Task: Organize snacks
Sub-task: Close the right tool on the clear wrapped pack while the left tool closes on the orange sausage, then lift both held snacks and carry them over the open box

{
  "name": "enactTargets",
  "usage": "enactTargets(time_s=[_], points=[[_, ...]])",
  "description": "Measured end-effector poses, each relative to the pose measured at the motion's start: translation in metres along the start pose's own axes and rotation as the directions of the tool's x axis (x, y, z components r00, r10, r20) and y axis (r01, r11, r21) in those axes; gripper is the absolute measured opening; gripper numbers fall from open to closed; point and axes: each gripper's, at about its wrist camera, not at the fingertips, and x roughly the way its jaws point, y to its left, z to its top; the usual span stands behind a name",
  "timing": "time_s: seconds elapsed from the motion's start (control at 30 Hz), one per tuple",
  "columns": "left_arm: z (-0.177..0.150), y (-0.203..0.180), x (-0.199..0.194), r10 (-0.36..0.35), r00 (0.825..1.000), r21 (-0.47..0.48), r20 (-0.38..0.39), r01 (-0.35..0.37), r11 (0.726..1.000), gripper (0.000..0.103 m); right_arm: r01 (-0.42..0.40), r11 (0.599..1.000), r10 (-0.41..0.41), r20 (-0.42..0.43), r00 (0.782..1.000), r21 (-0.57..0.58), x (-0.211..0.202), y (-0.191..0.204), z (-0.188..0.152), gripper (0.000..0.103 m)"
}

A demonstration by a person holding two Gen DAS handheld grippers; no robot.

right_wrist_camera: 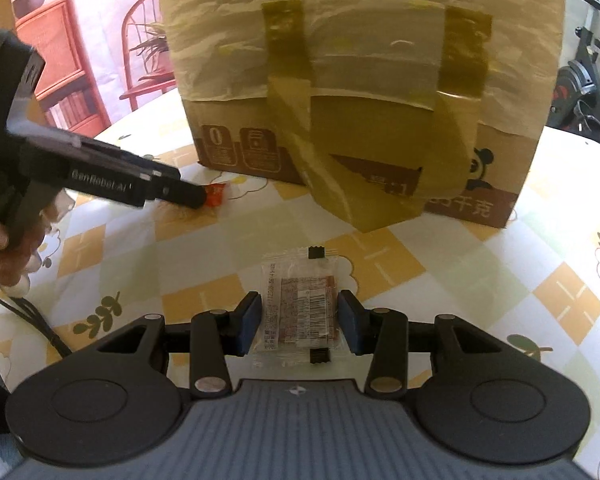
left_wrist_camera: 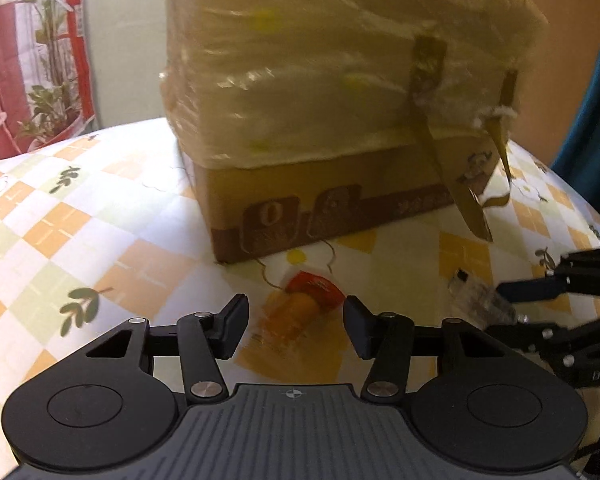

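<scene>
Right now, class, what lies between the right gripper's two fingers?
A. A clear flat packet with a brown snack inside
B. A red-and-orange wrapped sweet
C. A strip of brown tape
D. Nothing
A: the right wrist view shows the clear flat packet lying on the checked tablecloth between the right gripper.

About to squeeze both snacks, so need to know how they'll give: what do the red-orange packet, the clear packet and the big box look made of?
Red-orange packet: looks like glossy plastic film, crinkled and shiny; blurred, so unsure.
Clear packet: thin transparent plastic wrapper with crimped ends, printed label and a brown block showing through.
Box: matte brown cardboard, top draped in wrinkled plastic sheet held by glossy brownish tape.
</scene>
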Motion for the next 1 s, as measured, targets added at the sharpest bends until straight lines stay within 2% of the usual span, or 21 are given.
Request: enactTargets(time_s=[0.03,0.13,0.23,0.53,0.63,0.83,1.0], points=[[-0.002,-0.002,0.000,0.003,1.000,0.001,0.001,-0.003,1.000,0.054,0.001,1.000,-0.001,-0.002,1.000,0.003,0.001,0.000,0.000,0.045],[-0.008,-0.007,-0.001,0.062,0.998,0.009,0.020,-0.062,0.998,0.038,0.004,1.000,-0.004,-0.004,1.000,-0.001,0.001,0.000,0.001,0.045],[-0.012,-0.007,-0.005,0.061,0.998,-0.027,0.033,-0.060,0.998,0.035,0.006,1.000,-0.006,-0.002,1.000,-0.002,0.001,0.000,0.000,0.045],[-0.025,-0.014,-0.031,0.061,0.995,-0.092,0.080,-0.053,0.994,0.033,0.015,1.000,-0.015,-0.004,1.000,-0.011,0.004,0.002,0.001,0.049],[-0.030,-0.015,-0.042,0.056,0.993,-0.140,0.102,-0.042,0.989,0.033,0.017,1.000,-0.017,-0.002,1.000,-0.018,0.005,0.003,0.001,0.050],[-0.036,-0.015,-0.062,0.060,0.988,-0.227,0.140,-0.027,0.973,0.033,0.002,1.000,-0.002,-0.002,1.000,-0.013,0.004,0.001,0.001,0.041],[-0.037,-0.019,-0.073,0.059,0.986,-0.262,0.156,-0.016,0.965,0.033,-0.038,0.999,0.038,0.029,0.999,0.004,-0.007,-0.001,0.002,0.041]])
